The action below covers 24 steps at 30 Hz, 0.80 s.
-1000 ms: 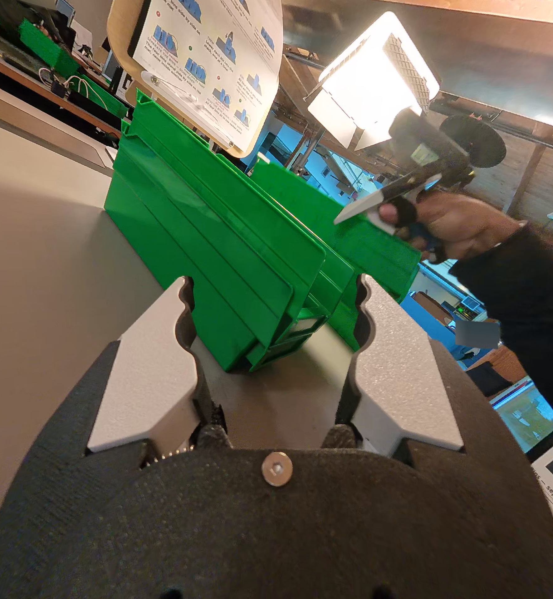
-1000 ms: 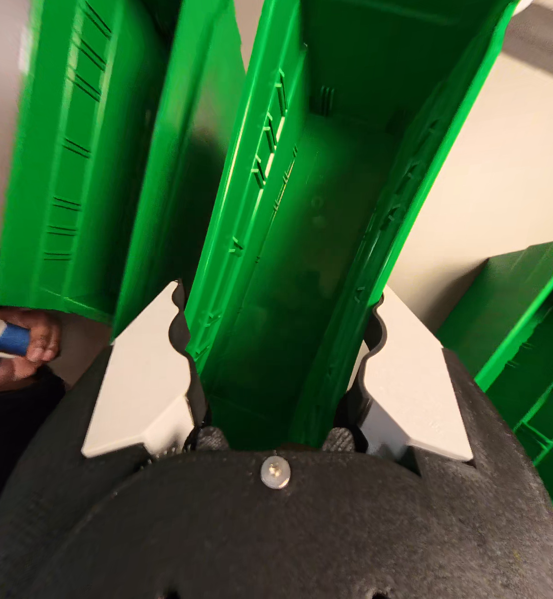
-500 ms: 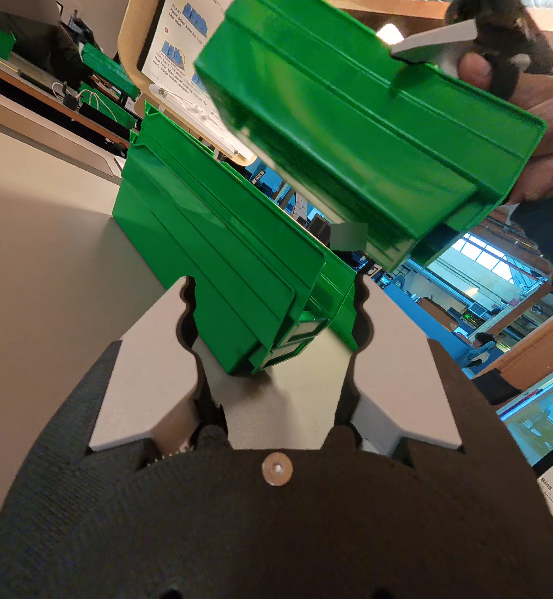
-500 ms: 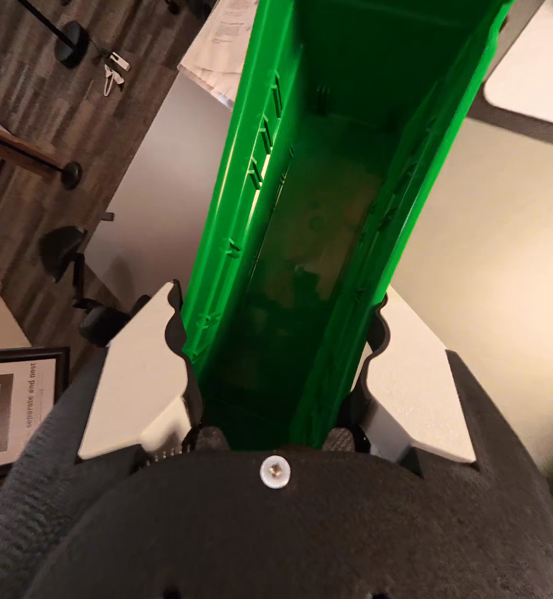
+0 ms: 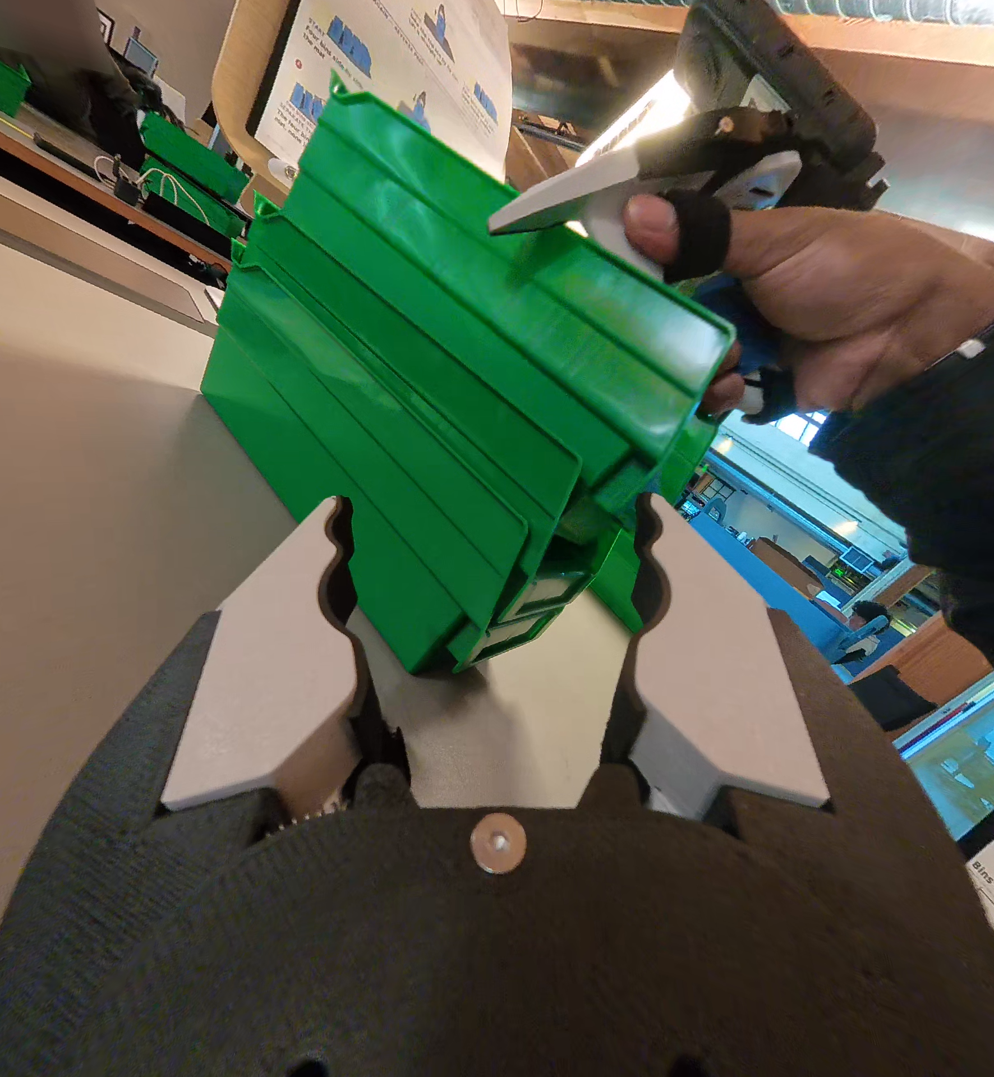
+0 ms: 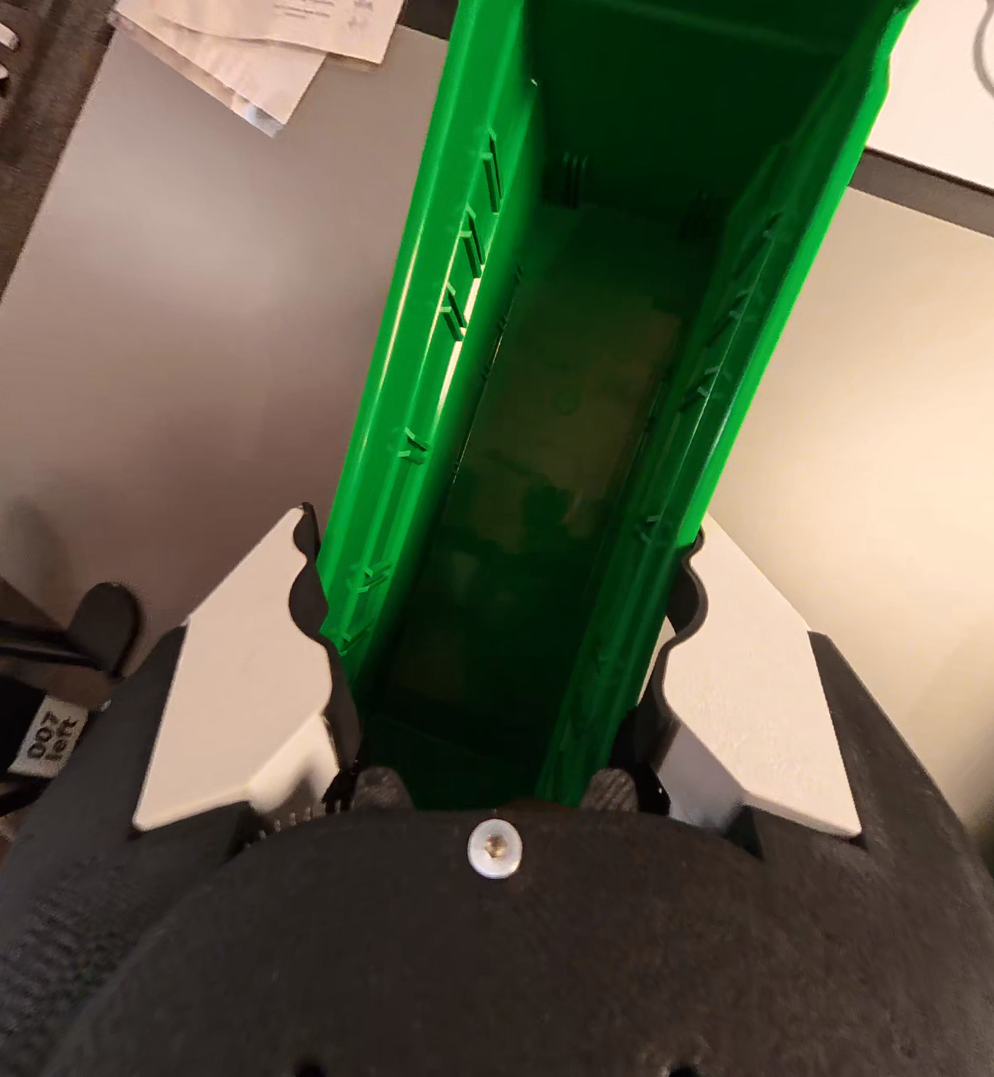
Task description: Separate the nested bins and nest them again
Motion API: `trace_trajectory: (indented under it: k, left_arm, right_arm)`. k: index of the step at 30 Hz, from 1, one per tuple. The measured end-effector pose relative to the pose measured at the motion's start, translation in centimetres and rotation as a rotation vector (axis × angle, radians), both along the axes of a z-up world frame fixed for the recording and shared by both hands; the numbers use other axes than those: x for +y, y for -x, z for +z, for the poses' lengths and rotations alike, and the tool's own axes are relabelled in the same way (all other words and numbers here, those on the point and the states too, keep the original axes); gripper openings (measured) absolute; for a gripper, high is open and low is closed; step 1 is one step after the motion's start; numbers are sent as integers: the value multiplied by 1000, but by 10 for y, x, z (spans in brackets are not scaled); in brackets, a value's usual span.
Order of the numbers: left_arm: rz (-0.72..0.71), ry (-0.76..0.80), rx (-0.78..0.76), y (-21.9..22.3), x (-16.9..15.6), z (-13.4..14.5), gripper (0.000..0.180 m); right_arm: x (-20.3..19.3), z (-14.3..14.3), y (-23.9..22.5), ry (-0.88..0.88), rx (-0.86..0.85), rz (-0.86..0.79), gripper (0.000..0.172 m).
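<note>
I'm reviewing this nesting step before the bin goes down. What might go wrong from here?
1. The held green bin hangs tilted over the nested stack; it may jam against a rim.
2. The right gripper spans the bin's end only, so it might slip.
3. Nothing steadies the stack: the left gripper is open.

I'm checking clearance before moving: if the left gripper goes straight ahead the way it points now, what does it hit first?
Probably the near corner of the green bin stack standing on the table; the open left gripper points right at it. Depth is hard to judge.
</note>
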<state>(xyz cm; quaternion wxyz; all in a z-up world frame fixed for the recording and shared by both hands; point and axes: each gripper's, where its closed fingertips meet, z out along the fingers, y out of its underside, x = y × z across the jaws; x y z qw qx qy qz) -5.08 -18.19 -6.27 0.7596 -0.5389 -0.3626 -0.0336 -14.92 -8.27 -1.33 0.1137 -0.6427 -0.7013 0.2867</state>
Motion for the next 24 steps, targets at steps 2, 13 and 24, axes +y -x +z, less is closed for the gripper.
trace_trajectory:
  k: [2, 13, 24]
  left_arm:
    - [1, -2, 2, 0, 0, 0, 96]
    - [2, 1, 1, 0, 0, 0, 96]
    - [27, 32, -8, 3, 1, -3, 96]
  right_arm:
    - [1, -8, 4, -28, 6, -12, 124]
    - [7, 10, -36, 62, 160, 98, 140]
    - [258, -30, -153, -77, 150, -228, 158]
